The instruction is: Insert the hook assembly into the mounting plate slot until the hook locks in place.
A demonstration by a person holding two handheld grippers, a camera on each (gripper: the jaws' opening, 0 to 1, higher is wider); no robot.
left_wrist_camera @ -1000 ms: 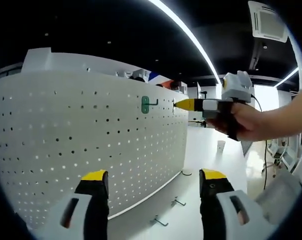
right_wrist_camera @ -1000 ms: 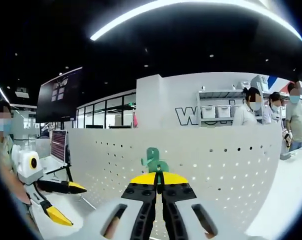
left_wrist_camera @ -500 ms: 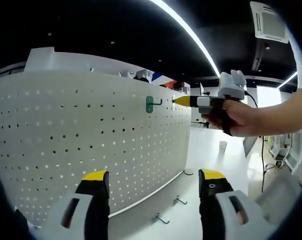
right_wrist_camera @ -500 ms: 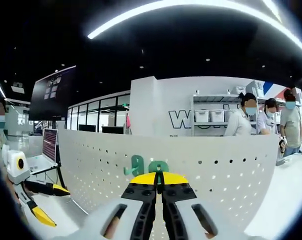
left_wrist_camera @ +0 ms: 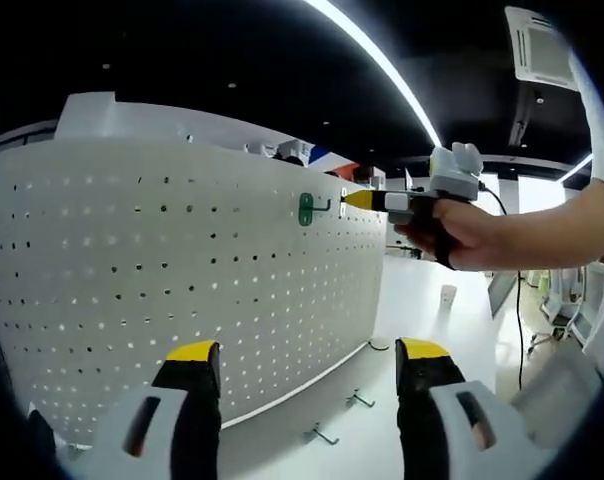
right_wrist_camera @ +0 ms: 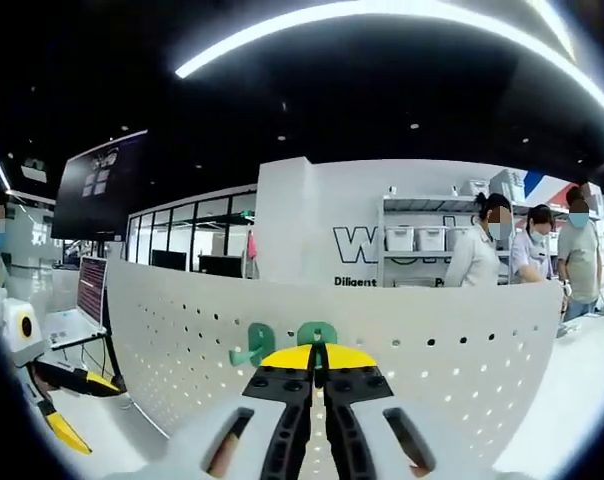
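Note:
The white pegboard stands upright, with a green hook mounted near its top edge. A hand holds my right gripper level with that hook, its yellow tip just to the right of the hook's metal prong. In the right gripper view my right gripper is shut, and a small green hook assembly pokes up between its tips. The mounted green hook sits left of it on the pegboard. My left gripper is open, low and back from the board, holding nothing.
Loose metal hooks lie on the white table at the board's foot. Several people stand by shelves beyond the board. A laptop sits at far left. My left gripper shows low left.
In the right gripper view the mounted hook has slid left, away from the jaw tips, while the held green piece stayed there. The right gripper rose slightly. The left gripper stayed open.

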